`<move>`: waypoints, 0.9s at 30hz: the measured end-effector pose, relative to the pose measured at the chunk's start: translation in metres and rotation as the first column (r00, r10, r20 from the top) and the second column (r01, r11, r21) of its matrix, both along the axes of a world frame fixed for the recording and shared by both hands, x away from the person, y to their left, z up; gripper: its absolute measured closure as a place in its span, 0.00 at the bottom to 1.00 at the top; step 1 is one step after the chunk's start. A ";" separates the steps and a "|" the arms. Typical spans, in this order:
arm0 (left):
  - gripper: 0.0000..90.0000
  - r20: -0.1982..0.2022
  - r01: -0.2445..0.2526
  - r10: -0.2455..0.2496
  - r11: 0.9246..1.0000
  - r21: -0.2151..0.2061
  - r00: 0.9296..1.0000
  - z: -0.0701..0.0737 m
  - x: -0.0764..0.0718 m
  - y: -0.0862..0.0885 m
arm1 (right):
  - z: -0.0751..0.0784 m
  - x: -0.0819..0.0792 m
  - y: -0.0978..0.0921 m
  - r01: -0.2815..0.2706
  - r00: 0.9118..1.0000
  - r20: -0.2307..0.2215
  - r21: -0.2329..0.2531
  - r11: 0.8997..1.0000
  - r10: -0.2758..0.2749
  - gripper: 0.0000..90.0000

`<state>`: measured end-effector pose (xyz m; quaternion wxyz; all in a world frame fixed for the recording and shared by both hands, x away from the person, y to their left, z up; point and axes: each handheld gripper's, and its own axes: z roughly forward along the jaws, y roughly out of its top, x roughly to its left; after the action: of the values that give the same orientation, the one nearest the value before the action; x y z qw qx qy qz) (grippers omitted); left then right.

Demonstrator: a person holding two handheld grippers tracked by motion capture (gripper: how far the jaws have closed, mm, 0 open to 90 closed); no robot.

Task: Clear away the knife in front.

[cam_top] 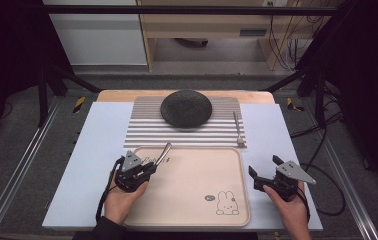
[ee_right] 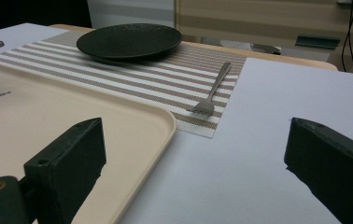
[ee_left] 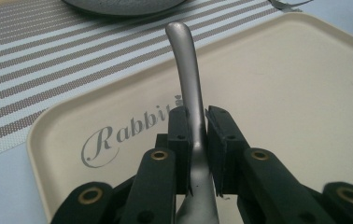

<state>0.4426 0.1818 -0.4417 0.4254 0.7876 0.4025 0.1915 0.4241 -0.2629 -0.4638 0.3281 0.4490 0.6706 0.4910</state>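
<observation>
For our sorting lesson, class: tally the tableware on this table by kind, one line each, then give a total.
Plate, dark: 1
Fork, on the striped mat: 1
Metal utensil handle, its working end hidden, clamped in the left gripper: 1
Tray, beige: 1
Total: 4

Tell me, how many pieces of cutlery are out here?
2. A fork lies on the striped placemat, right of the plate; the left gripper holds a utensil handle.
</observation>
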 end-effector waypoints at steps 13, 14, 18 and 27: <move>0.89 -0.030 0.000 0.000 1.000 0.017 1.000 -0.008 -0.003 0.001 | 0.000 0.000 0.000 0.000 1.000 -0.001 -0.002 1.000 0.000 0.06; 0.89 -0.034 0.001 0.000 1.000 0.024 0.999 -0.009 -0.003 0.001 | 0.000 0.000 0.000 0.000 1.000 -0.001 -0.002 1.000 0.000 0.06; 0.89 -0.047 0.001 0.001 0.999 0.040 0.999 -0.011 -0.002 0.000 | 0.000 0.000 0.000 0.003 1.000 -0.001 -0.003 1.000 -0.003 0.06; 0.89 -0.078 0.006 -0.002 0.998 0.055 0.997 -0.017 -0.002 0.001 | 0.000 0.000 0.000 0.002 1.000 -0.002 -0.002 1.000 -0.002 0.06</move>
<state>0.4411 0.1825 -0.4590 0.3879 0.8068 0.4116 0.1708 0.4243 -0.2627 -0.4643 0.3284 0.4497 0.6711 0.4895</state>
